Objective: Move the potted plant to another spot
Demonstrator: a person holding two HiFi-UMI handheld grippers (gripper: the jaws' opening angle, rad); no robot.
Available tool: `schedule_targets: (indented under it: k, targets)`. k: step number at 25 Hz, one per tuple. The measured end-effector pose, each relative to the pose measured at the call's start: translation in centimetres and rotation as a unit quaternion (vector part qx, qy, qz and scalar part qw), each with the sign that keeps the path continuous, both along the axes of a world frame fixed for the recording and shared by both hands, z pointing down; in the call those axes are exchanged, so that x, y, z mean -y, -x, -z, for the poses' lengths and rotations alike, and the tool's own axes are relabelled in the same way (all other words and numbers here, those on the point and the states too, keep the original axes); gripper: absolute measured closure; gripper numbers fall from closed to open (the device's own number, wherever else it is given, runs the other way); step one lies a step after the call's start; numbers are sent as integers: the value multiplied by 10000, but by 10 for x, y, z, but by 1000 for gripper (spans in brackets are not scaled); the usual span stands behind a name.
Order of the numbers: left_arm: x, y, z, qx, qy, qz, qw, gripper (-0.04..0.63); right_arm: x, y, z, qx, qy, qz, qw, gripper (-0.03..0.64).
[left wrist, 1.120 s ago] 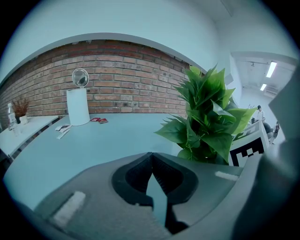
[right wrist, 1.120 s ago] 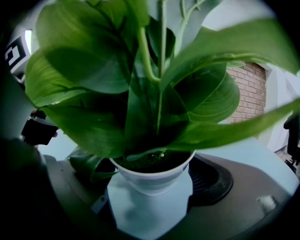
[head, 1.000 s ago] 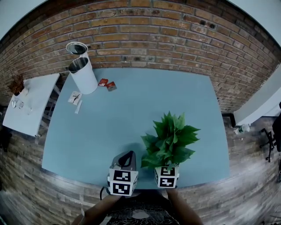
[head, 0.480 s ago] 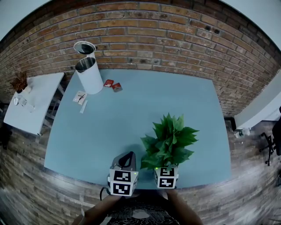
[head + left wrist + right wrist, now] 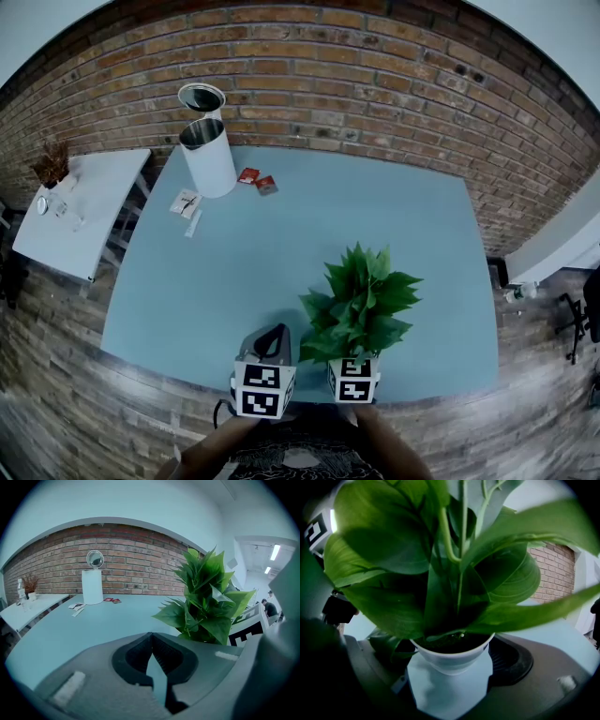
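Potted plant [image 5: 361, 300] lower centre-right of head view, near bench [image 5: 281, 253] front edge. Right gripper [image 5: 457, 673] fingers clamp white pot [image 5: 451, 659] (leaves fill that view). Left gripper [image 5: 275, 331] fingers pressed together, empty, just left of plant.

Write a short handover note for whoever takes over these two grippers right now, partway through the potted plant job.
Left gripper: fingers together, holding nothing, just left of the plant.
Right gripper: fingers closed on the rim of the potted plant's white pot.
Plant: upright, near the front edge of the blue table, right of centre.
Done: the grasp looks made; I cannot tell whether the pot is off the table.
Left: carry it to another spot on the table, set it down upright, release.
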State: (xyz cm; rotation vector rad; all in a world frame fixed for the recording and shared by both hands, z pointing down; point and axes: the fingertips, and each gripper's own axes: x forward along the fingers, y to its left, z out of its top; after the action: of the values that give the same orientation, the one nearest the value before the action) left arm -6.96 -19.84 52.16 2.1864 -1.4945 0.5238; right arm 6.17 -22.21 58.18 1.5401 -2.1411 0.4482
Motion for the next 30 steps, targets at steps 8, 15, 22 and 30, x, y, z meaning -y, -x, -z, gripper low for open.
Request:
schedule_targets:
  k: [8, 15, 22, 30]
  targets:
    - [-6, 28, -1, -61, -25, 167, 9998, 598, 1, 26, -3, -14, -6, 115, 9999, 129]
    - [-10, 50, 0, -91, -48, 277, 9996, 598, 0, 52, -2, -16, -32, 247, 9997, 129]
    - [-15, 73, -1, -99, -61, 343, 9993, 598, -1, 76, 2, -62, -54, 265, 9996, 129]
    - [-17, 97, -3, -97, -70, 386, 9992, 598, -1, 106, 3, 12, -87, 323, 9994, 129]
